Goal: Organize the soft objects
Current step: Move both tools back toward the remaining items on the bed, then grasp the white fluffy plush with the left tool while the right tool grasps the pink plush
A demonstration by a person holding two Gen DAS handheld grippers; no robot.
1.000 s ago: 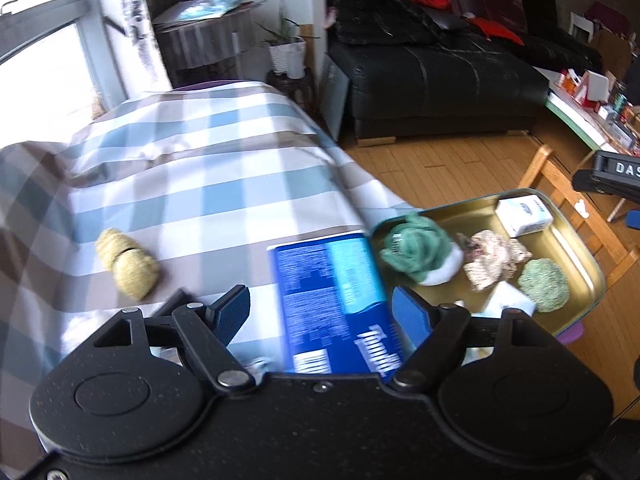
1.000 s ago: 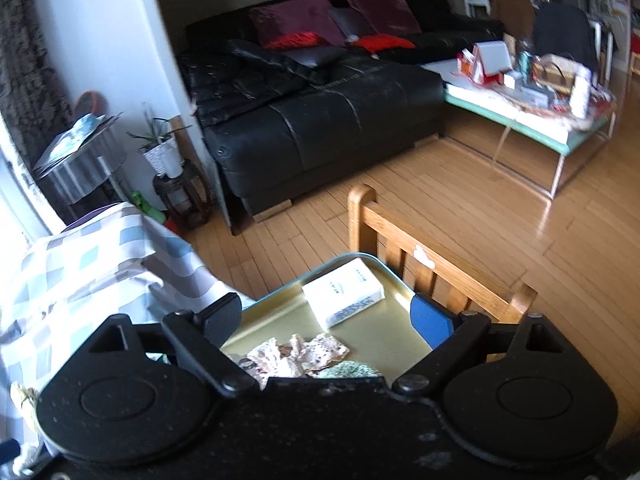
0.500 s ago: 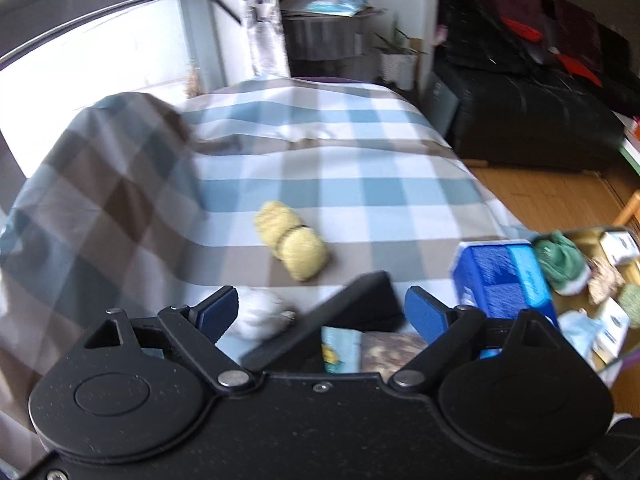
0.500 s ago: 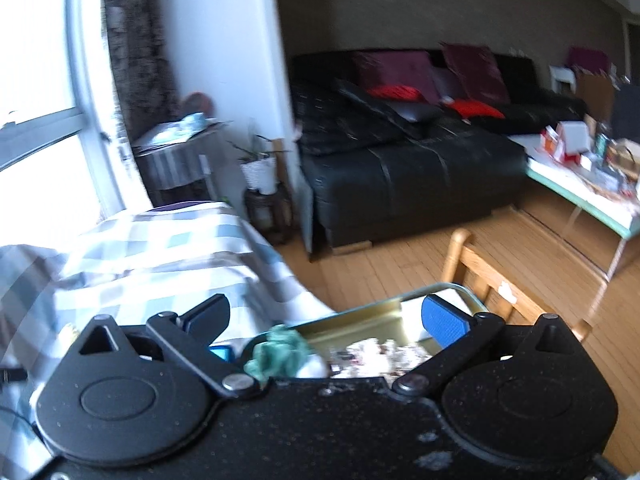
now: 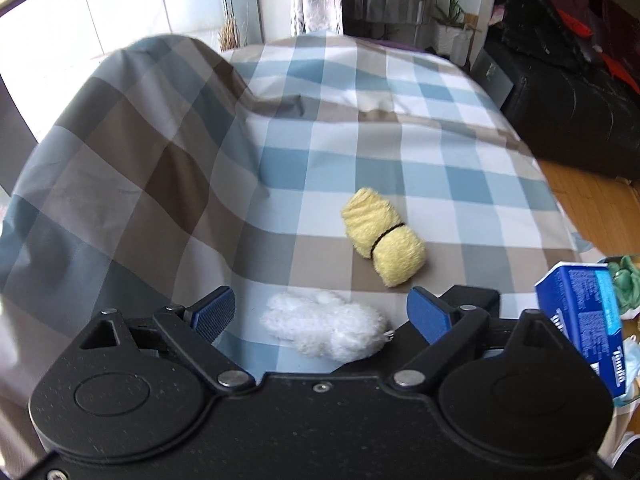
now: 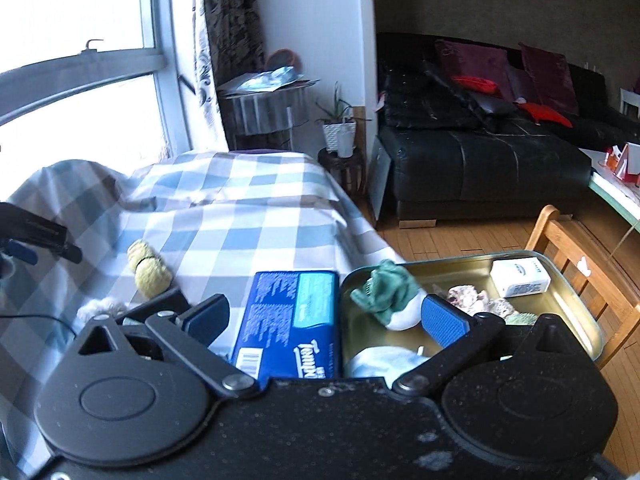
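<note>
A white fluffy soft thing (image 5: 324, 330) lies on the checked cloth (image 5: 360, 160), between the fingers of my left gripper (image 5: 320, 314). The jaws stand open and the pads do not touch it. A yellow rolled towel (image 5: 384, 238) with a black band lies just beyond. My right gripper (image 6: 326, 318) hangs open over the blue tissue pack (image 6: 296, 320) and the near left end of the gold tray (image 6: 452, 270). The tray holds a green soft toy (image 6: 386, 292), a lace cloth (image 6: 472, 296) and a white box (image 6: 520, 278).
A black flat thing (image 6: 160, 304) lies beside the tissue pack. The tray sits on a wooden chair (image 6: 580, 248) past the cloth's right edge. A black sofa (image 6: 480, 160), a plant stand (image 6: 340, 136) and a window (image 6: 80, 80) lie beyond. The cloth rises in a hump (image 5: 160, 120) at the left.
Both views have swung left, away from the tray and toward the checked cloth. The left jaws widened and now straddle the white fluffy thing. The right jaws opened wider too.
</note>
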